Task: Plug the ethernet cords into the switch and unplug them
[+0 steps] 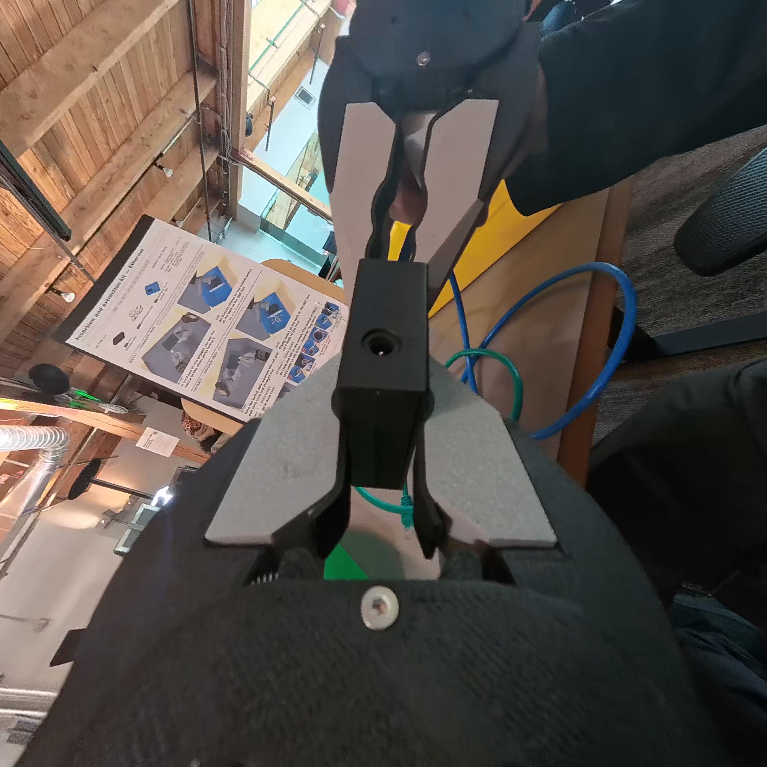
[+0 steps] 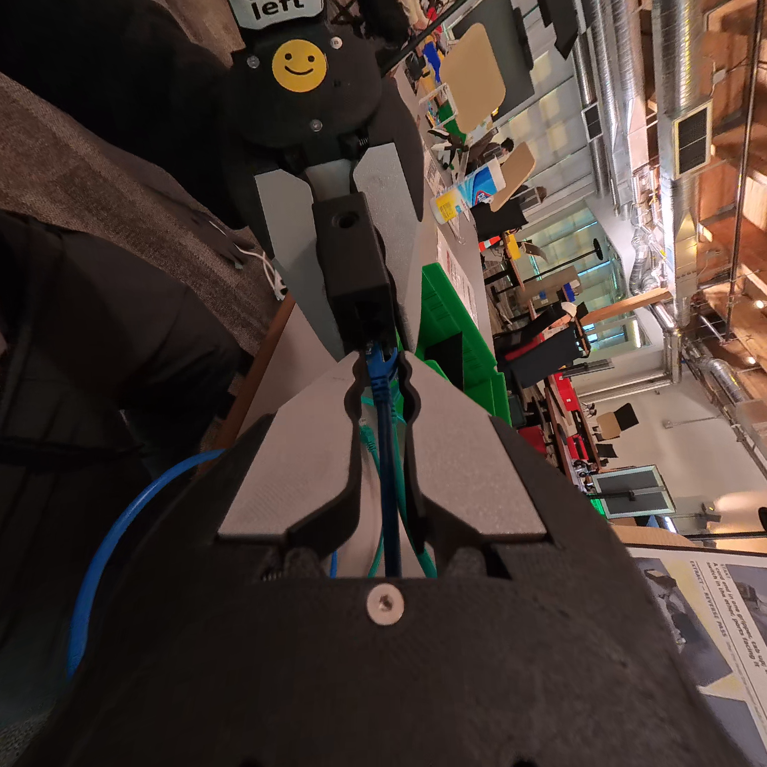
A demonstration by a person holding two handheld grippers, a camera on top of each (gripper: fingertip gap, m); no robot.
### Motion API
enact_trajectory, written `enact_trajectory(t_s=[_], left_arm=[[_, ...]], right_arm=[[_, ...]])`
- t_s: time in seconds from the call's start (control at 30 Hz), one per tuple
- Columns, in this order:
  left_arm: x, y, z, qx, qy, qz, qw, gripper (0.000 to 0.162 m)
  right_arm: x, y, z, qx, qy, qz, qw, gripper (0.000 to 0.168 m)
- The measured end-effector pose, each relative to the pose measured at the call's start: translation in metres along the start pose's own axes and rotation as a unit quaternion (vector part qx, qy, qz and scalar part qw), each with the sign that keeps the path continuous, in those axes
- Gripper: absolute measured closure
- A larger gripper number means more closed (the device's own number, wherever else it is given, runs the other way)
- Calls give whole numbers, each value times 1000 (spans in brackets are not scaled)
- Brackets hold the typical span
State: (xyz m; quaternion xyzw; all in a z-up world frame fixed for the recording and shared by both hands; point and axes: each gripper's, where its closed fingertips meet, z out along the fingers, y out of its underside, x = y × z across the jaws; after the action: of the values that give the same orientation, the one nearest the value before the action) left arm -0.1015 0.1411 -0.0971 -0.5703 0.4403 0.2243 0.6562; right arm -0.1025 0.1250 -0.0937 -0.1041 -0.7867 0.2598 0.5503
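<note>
Now, in the left wrist view, my left tool [image 1: 379, 419] is clamped on the small black plastic box switch [image 1: 384, 361], holding it up off the pale wooden counter [image 1: 535, 332] so its ports face my other tool. A green ethernet cord [image 1: 404, 512] hangs loose below. In the right wrist view, my right tool [image 2: 384, 375] is closed around the blue ethernet cord [image 2: 379, 384], whose plug sits at the port. I cannot tell if it is fully seated.
</note>
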Motion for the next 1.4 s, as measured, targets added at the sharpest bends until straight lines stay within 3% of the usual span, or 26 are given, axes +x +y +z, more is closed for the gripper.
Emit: enact_trajectory(t_s=[0.2,0.53,1.4], left_arm=[[2,5,3,-5,5,-9,1000,134],[7,0,5,7,16,-12,1000,134],[7,0,2,17,27,-22,999,135]], right_arm=[[-2,7,2,-4,-10,32,999,157],[-5,8,-3,-11,-31,-17,999,157],[-7,6,-1,-12,-71,-29,997,158]])
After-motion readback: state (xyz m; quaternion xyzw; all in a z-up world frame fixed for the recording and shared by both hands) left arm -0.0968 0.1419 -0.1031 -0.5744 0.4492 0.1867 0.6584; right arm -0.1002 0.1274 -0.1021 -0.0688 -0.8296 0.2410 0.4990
